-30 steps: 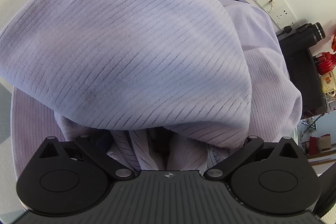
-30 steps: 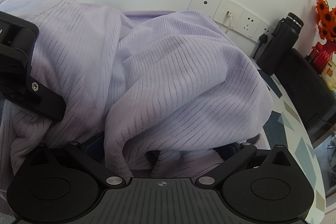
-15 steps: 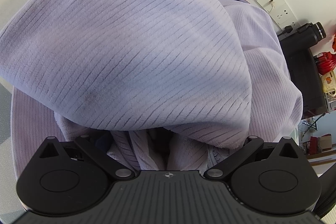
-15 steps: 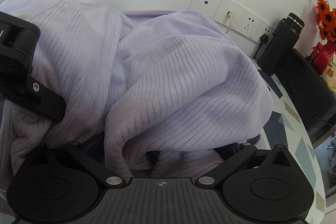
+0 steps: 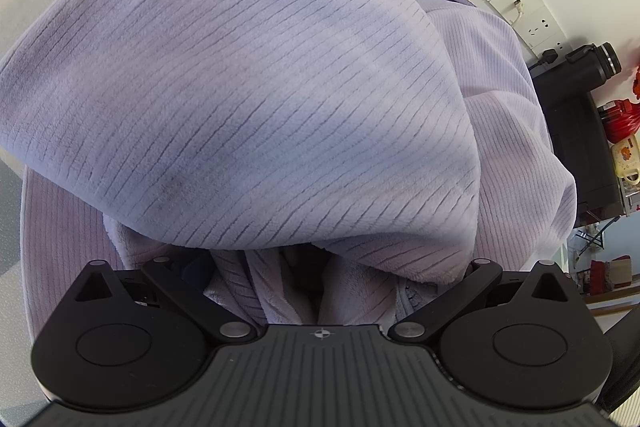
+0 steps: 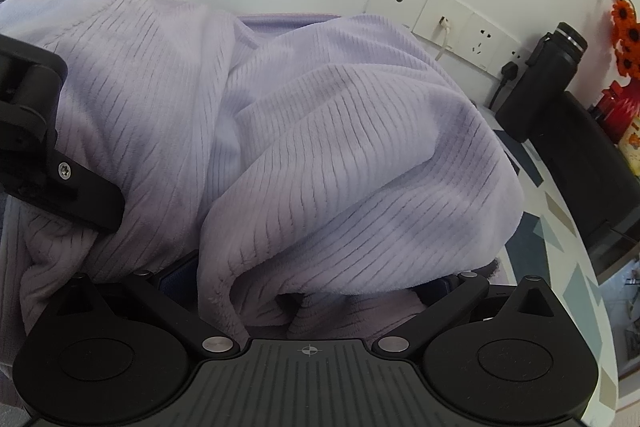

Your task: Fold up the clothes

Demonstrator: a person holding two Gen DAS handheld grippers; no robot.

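A lilac ribbed fleece garment fills the left wrist view and drapes in a bulging fold over my left gripper, hiding its fingertips. Bunched cloth runs down between the jaws, which look shut on it. The same garment covers my right gripper in the right wrist view, with cloth bunched between its hidden fingers. The left gripper's black body shows at the left edge of the right wrist view, beside the cloth.
A white wall with socket plates stands behind the table. A black bottle, a black box and a red vase with orange flowers stand at the right. The patterned tabletop shows at right.
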